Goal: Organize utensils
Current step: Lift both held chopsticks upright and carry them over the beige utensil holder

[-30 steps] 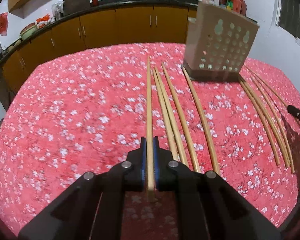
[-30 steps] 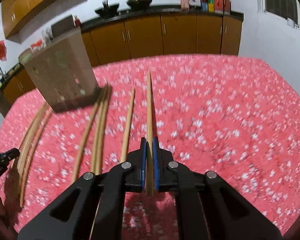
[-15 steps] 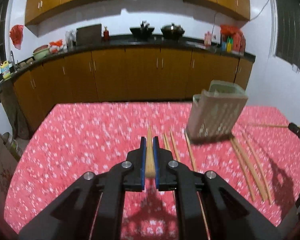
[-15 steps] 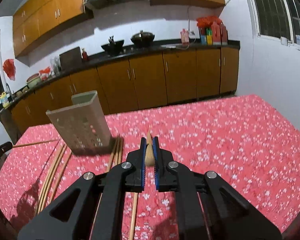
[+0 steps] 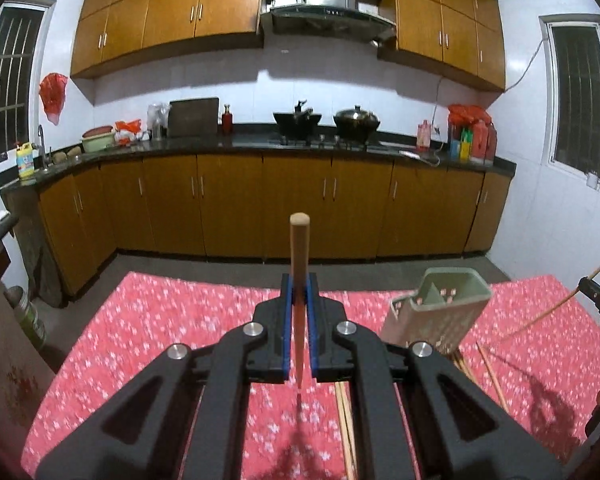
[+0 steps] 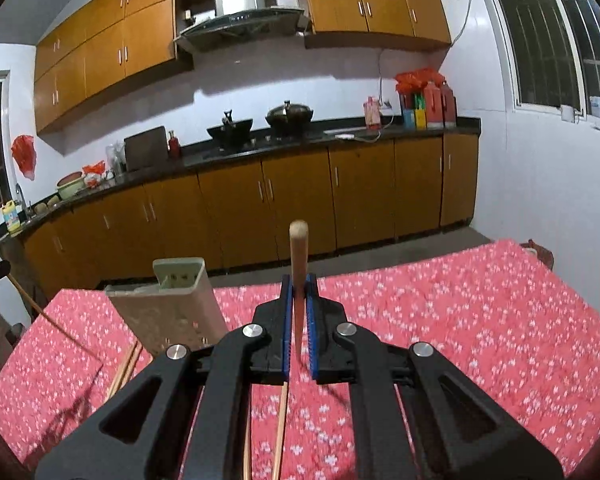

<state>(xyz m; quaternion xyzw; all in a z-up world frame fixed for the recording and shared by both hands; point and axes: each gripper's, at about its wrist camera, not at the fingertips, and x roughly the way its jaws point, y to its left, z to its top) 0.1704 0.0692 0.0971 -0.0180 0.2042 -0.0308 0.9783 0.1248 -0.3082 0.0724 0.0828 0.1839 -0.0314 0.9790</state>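
Note:
My left gripper is shut on a wooden chopstick that points up and forward, lifted above the table. My right gripper is shut on another chopstick, held the same way. A grey-green perforated utensil holder stands on the red flowered tablecloth, to the right of my left gripper; in the right wrist view the holder is to the left. Several loose chopsticks lie on the cloth by the holder. The right gripper with its chopstick shows at the left view's right edge.
Loose chopsticks lie beside the holder in the right wrist view. Brown kitchen cabinets and a counter with pots run behind the table. The table's far edge faces the floor.
Both grippers have lifted their chopsticks off the cloth and tilted them upward; the views swung from looking down at the table to looking level across the kitchen.

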